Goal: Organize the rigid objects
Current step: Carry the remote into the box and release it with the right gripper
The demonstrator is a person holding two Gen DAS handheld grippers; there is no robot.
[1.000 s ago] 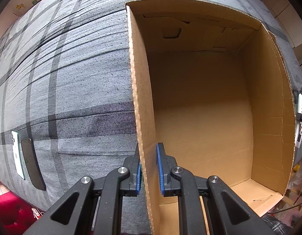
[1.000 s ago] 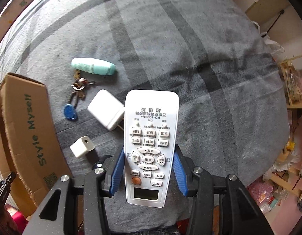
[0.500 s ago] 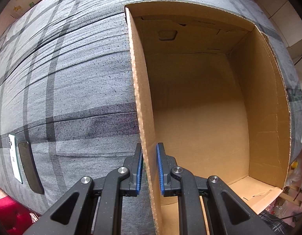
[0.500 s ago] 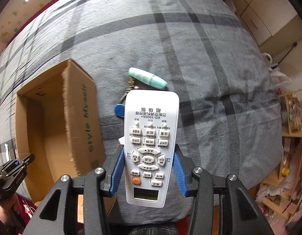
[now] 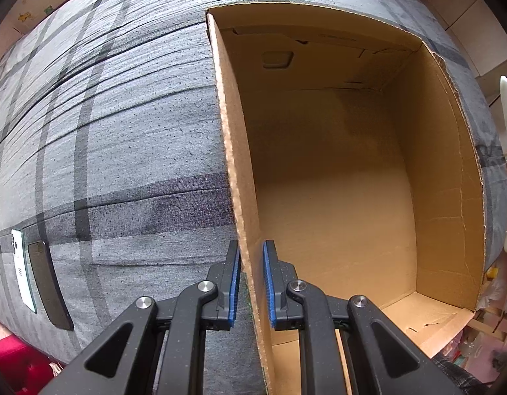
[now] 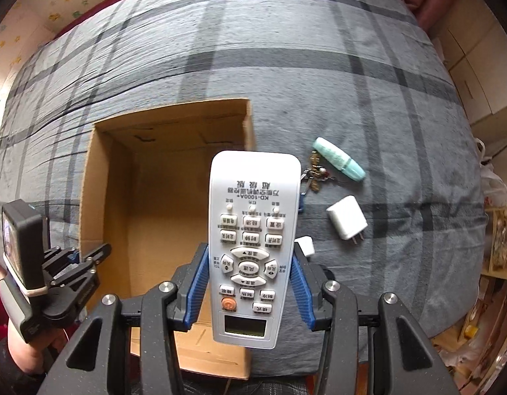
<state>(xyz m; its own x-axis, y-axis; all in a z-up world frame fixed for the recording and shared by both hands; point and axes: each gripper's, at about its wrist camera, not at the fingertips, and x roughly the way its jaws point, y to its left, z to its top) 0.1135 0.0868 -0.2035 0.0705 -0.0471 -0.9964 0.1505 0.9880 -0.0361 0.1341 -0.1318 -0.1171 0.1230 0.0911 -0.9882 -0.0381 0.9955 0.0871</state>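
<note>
Here the likeliest slip is the remote control [image 6: 253,247] coming loose over the wrong spot. It is held only by its long edges near the display end, so most of its length sticks out past the pads; a tilt or a knock against the cardboard box [image 6: 154,197] rim could lever it out, and it would land on the grey plaid bed [image 6: 286,65] or catch on the box's right wall rather than drop inside. From the right wrist view the remote hangs above the box's right wall, so part of it looks over the opening and part over the bedding; letting go before it is fully over the opening is the risk.

A second worry is the box itself. If the left grip lets the wall flex or shift, the opening moves under the carried remote.

The right gripper [image 6: 250,283] stands about half spread, its blue pads pressed on both sides of the remote. The left gripper [image 5: 251,279] is pinched nearly together on the box's left wall near the bed's near edge, one pad outside and one inside.

Left on the bed, right of the box, are a mint tube [image 6: 339,158], a bunch of keys [image 6: 314,174], a white charger [image 6: 347,222] and a smaller white cube plug [image 6: 304,245]. The box looks empty.
</note>
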